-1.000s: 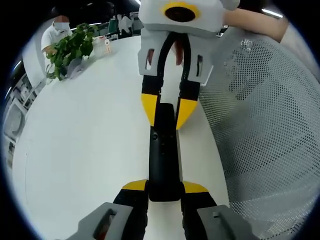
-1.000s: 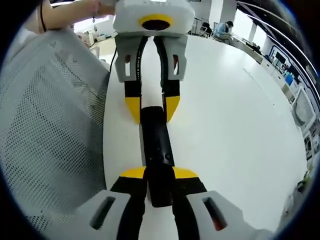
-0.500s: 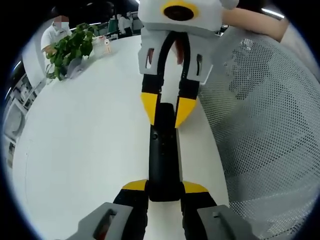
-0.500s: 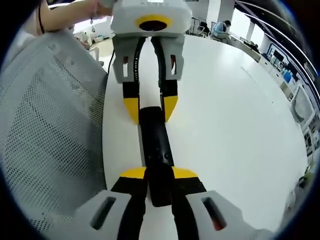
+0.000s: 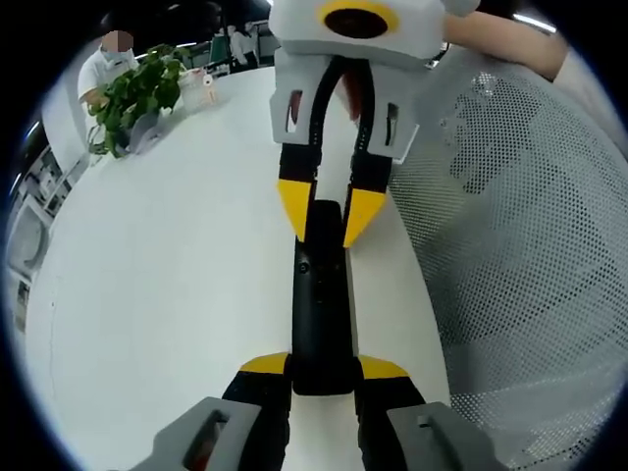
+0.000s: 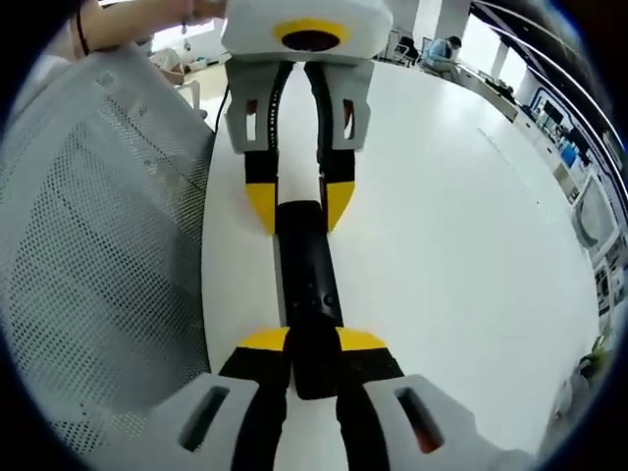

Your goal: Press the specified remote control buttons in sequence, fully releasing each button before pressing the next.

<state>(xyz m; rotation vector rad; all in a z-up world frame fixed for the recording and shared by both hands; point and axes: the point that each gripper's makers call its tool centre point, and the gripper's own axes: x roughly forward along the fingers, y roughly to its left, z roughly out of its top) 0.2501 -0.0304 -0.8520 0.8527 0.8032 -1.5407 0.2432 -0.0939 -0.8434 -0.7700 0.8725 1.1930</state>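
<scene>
In the left gripper view, the left tongs (image 5: 322, 378) stay clamped on the near end of the slim black plastic remote control (image 5: 320, 304), above the white surface (image 5: 167, 285). The right tongs (image 5: 326, 216) pinch its far end, barely shifted in the last second. In the right gripper view, the right tongs (image 6: 313, 345) hold one end, the left tongs (image 6: 298, 208) the other, slightly nearer now. No button press looks under way.

White table (image 5: 167, 285) — glossy top; potted green plant (image 5: 137, 93) plus small bottles (image 5: 201, 90) at far edge, near seated person.
</scene>
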